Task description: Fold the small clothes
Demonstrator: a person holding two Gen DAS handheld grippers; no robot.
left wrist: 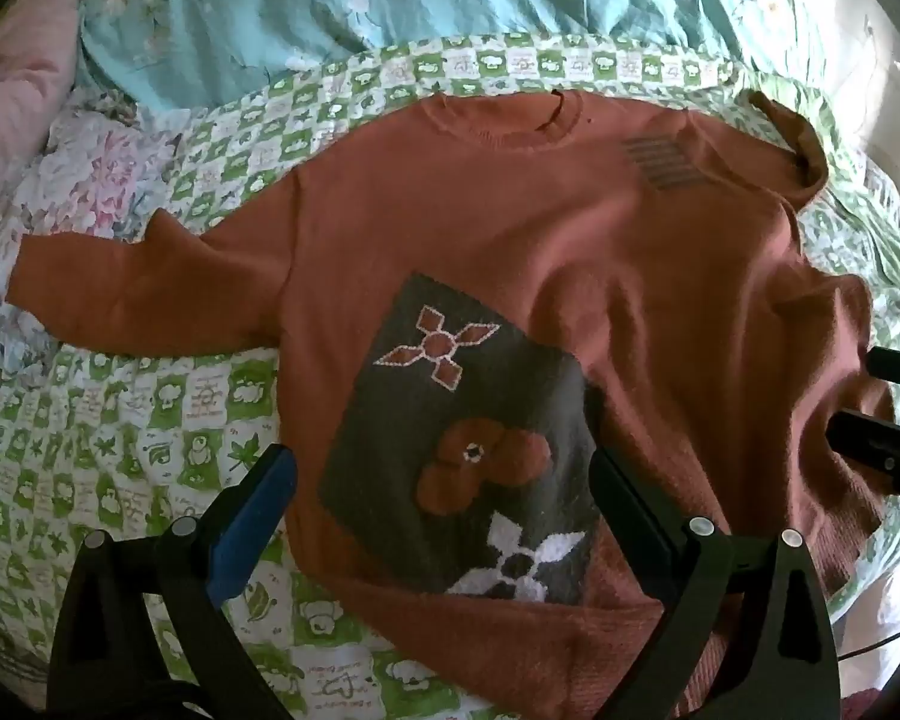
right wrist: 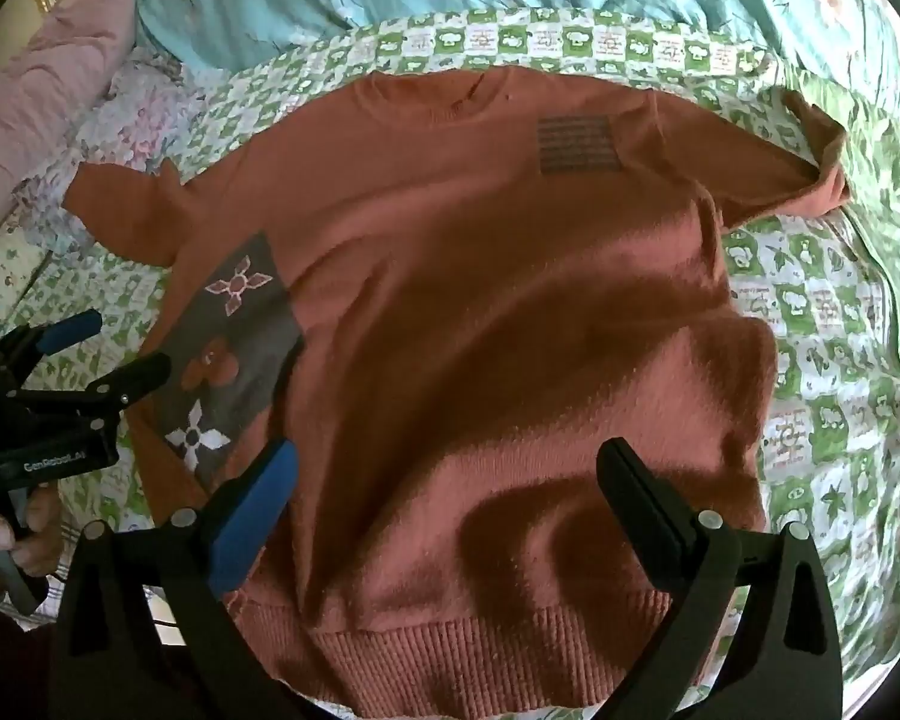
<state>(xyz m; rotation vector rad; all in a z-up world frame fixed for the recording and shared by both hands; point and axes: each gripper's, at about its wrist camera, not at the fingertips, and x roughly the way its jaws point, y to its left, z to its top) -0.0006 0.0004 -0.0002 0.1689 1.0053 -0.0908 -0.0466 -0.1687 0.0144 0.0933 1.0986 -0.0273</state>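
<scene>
1. The left claw [left wrist: 444,480] points steeply down over the sweater [left wrist: 510,276]. Its two fingers are spread wide and hold nothing.
2. The right claw [right wrist: 447,474] also tips steeply down, spread wide and holding nothing, above the sweater's ribbed bottom band.
3. In the right wrist view, a hand [right wrist: 6,540] grips the left claw's handle at the left edge.
4. White letters on that claw's body read "GenRobot.AI".
5. The rust-red sweater lies flat, front up, on the green checked quilt [left wrist: 120,450] in the middle of the bed, neck toward the blue blanket [left wrist: 390,6].
6. Its grey patch [left wrist: 450,438] shows flower shapes.
</scene>
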